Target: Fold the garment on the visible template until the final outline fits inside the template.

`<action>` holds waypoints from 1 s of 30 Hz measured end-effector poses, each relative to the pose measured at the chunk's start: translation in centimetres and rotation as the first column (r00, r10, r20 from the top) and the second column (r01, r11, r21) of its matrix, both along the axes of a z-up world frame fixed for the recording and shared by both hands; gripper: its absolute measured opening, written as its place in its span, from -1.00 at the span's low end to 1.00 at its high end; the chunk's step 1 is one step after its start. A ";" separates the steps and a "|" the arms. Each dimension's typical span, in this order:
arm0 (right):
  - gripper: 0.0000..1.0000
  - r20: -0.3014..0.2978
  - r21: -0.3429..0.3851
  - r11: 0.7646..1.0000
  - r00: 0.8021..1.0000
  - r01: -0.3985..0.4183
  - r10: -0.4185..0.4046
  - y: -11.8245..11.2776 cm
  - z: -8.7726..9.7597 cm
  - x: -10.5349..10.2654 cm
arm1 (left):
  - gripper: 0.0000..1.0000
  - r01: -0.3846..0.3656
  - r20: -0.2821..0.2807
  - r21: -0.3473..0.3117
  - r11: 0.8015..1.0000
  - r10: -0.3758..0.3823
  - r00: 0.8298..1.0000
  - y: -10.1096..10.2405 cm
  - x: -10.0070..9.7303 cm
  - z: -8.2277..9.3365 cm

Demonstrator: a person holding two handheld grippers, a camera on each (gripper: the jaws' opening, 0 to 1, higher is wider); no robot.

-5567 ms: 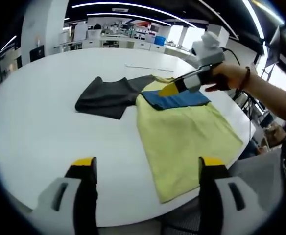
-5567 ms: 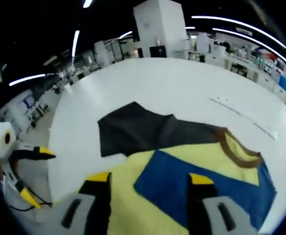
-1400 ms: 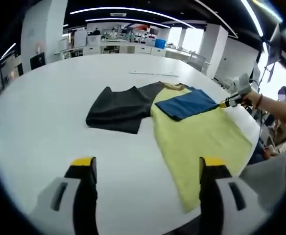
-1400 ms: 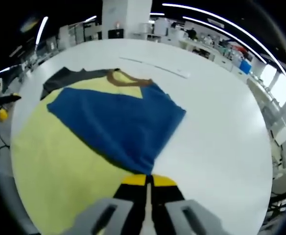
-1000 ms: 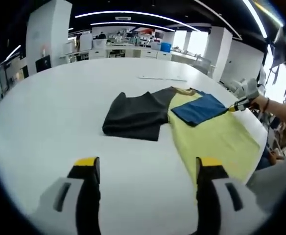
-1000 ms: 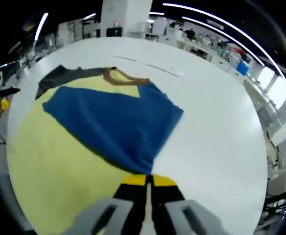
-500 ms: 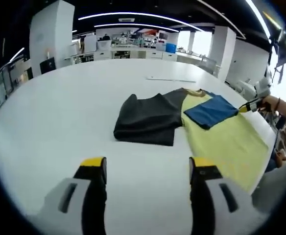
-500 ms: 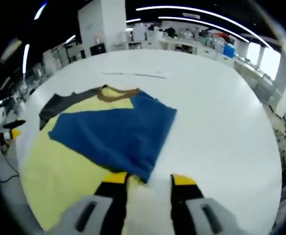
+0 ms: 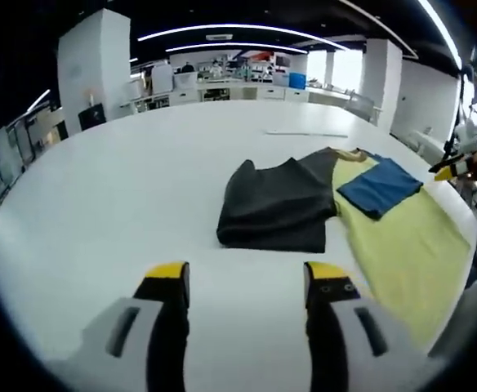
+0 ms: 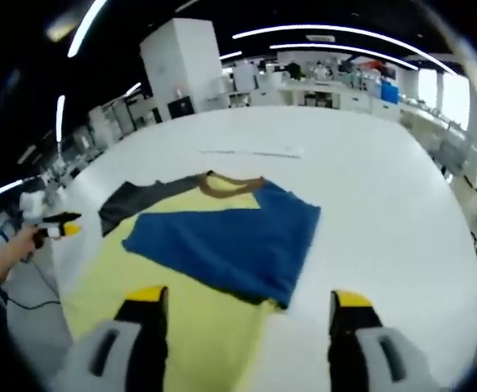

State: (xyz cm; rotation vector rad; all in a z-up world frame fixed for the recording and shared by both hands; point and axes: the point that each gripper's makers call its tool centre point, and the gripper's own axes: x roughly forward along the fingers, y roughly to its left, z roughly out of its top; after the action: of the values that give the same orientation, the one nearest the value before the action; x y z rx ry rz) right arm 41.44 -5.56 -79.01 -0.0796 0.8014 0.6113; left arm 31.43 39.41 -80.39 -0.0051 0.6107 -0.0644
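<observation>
The garment lies flat on the white table, toward the table's edge on the person's side. It is a T-shirt with a pale yellow body, a brown collar, a dark grey sleeve spread out to one side, and a blue sleeve already folded in over the yellow chest. No template outline can be made out under it.

Handling judgement: the cloth appears thin, light and limp, likely to drape and drag rather than hold shape, and to slide readily on the smooth table. The best purchase looks to be at an edge or corner, such as the outer hem of the dark grey sleeve, pinched through both layers.

The left gripper hovers short of the grey sleeve, jaws wide and empty. The right gripper stands over the yellow body, jaws wide, holding nothing.
</observation>
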 end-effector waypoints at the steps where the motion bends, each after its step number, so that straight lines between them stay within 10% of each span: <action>1: 0.74 0.008 0.002 1.000 1.000 -0.005 0.005 -0.1 0.1 0.1 | -0.01 -0.011 0.013 0.002 1.000 0.011 1.000 0.3 0.3 0.0; 16: 1.00 0.166 0.068 0.995 0.984 -0.075 0.063 2.3 3.5 -3.6 | -0.34 -0.113 0.043 -0.078 0.991 0.116 0.992 2.4 2.8 -2.3; 30: 1.00 0.200 0.014 0.991 0.972 -0.131 0.125 2.2 4.4 -6.7 | -0.72 -0.083 0.048 -0.023 0.996 0.084 0.995 2.6 4.2 -3.0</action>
State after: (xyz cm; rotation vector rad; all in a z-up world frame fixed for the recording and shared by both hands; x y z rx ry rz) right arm 34.74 -3.32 -74.65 -0.1660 0.5966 0.7243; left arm 35.63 41.96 -83.36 -0.0496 0.5606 0.0099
